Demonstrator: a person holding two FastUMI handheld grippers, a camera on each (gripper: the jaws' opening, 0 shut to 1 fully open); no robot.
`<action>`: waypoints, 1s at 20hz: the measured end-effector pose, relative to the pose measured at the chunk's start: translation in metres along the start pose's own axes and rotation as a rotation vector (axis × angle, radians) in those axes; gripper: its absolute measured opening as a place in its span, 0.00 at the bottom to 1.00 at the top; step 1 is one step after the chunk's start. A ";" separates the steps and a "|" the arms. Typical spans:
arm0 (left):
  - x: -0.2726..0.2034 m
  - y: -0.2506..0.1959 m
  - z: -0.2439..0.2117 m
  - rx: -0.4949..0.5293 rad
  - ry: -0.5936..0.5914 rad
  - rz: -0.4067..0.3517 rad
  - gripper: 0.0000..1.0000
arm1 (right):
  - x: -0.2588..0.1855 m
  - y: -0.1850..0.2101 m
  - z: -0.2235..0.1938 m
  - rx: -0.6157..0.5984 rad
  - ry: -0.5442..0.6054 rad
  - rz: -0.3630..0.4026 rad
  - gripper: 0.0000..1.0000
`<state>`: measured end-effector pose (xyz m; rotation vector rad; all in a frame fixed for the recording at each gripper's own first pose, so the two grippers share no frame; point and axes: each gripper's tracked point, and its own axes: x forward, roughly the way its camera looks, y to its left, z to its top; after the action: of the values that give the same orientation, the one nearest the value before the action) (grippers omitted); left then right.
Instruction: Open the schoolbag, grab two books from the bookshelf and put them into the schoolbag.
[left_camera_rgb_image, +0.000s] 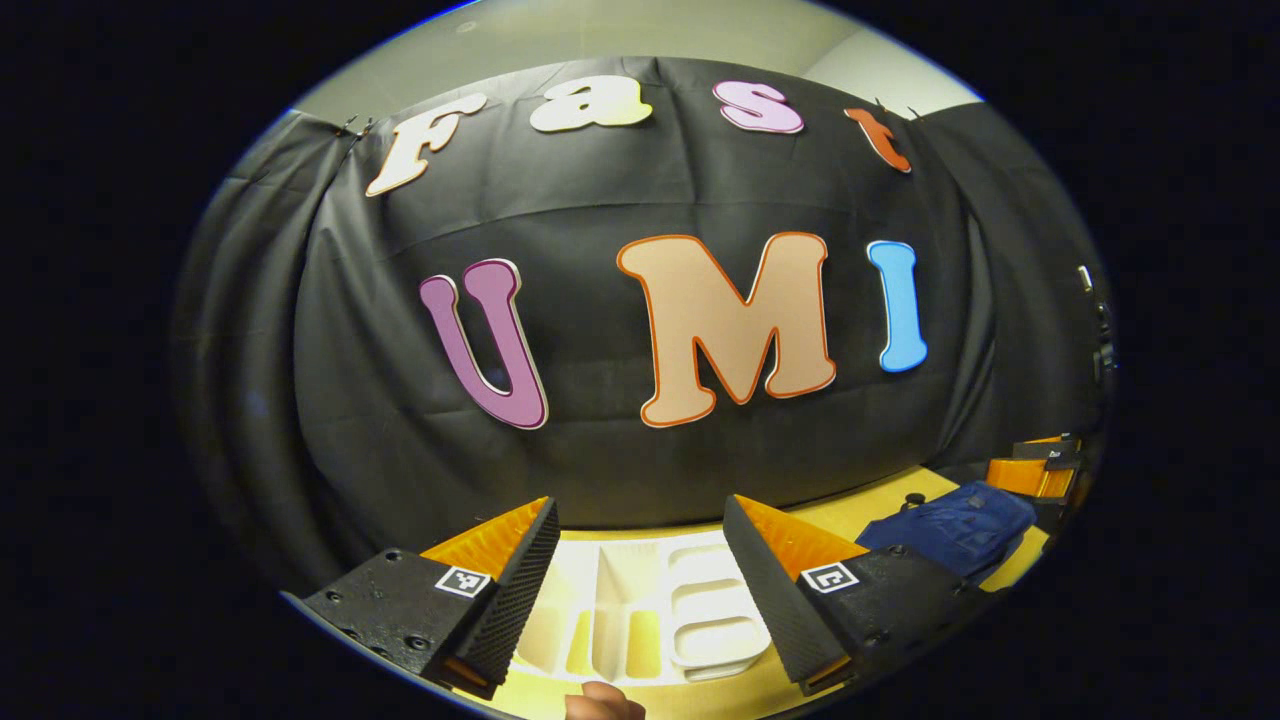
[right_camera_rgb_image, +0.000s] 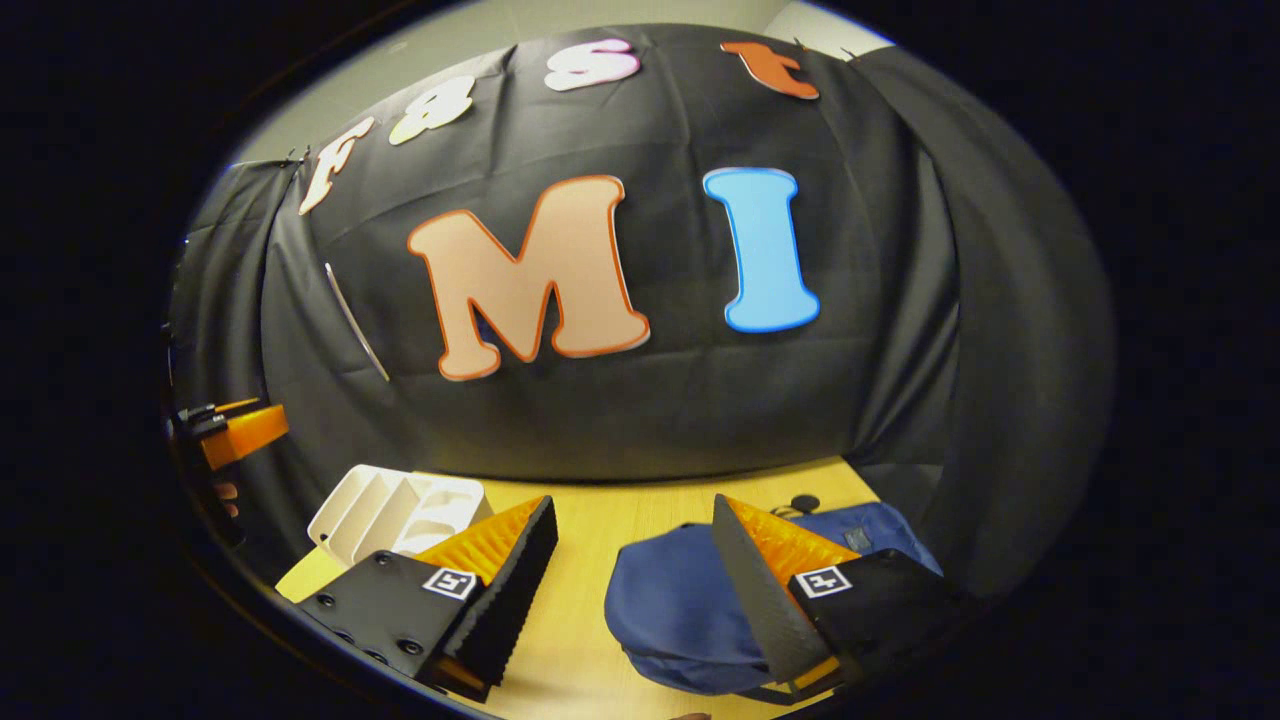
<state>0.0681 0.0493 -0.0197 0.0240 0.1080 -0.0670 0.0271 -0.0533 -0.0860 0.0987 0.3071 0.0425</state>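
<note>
Navy fabric lies shut beneath your right gripper (right_camera_rgb_image: 630, 590), spread wide and empty, at lower centre; the schoolbag (right_camera_rgb_image: 680, 610) rests on the counter (right_camera_rgb_image: 600, 520). Your left gripper (left_camera_rgb_image: 640, 590), likewise released, hovers over a white bookshelf (left_camera_rgb_image: 640, 610). Limp cloth may bunch, hiding the zipper.

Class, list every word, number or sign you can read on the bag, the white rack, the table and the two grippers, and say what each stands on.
Bag: no text to read.
Rack: none.
Table: none.
Left gripper: square black-and-white marker on each finger, a pattern, not words.
Right gripper: the same markers.
</note>
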 end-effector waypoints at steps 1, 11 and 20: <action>-0.001 -0.001 0.002 0.003 -0.003 -0.004 1.00 | -0.004 0.008 0.014 0.009 -0.034 0.007 0.99; -0.005 -0.012 0.006 -0.009 0.017 -0.037 1.00 | -0.036 0.037 0.054 0.012 -0.145 0.014 0.98; -0.002 -0.021 0.015 -0.012 -0.012 -0.089 0.96 | -0.047 0.025 0.070 0.020 -0.170 -0.037 0.96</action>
<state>0.0666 0.0282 -0.0048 0.0065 0.0975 -0.1550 0.0030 -0.0371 -0.0031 0.1159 0.1398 -0.0059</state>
